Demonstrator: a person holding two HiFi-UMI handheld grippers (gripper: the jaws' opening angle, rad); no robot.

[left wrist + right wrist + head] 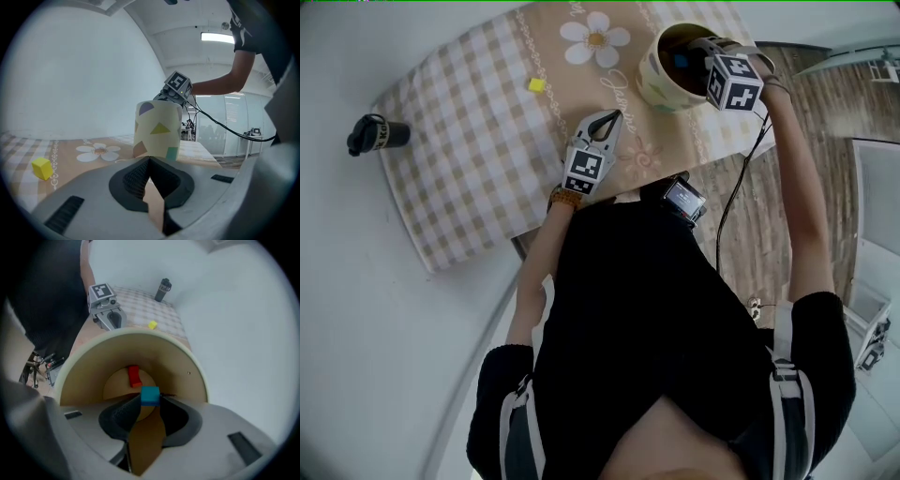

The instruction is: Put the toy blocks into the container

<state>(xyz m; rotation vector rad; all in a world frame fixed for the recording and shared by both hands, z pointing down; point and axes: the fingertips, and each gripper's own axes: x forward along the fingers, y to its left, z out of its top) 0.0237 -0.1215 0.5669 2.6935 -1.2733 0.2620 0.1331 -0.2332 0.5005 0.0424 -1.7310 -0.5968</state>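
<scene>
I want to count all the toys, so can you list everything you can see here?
tablecloth: one, beige and white checks with white flowers, spread over the table
container: one, cream with coloured shapes, standing on the cloth at the right
red block: one, red, on the container's bottom
blue block: one, blue, held at the container's mouth
yellow block: one, yellow, alone on the cloth, left of the container
bottle: one, black, on the white surface beside the cloth
left gripper: one, grey, jaws shut with nothing in them, over the cloth near the person
right gripper: one, grey, jaws shut on the blue block, pointing down into the container
</scene>
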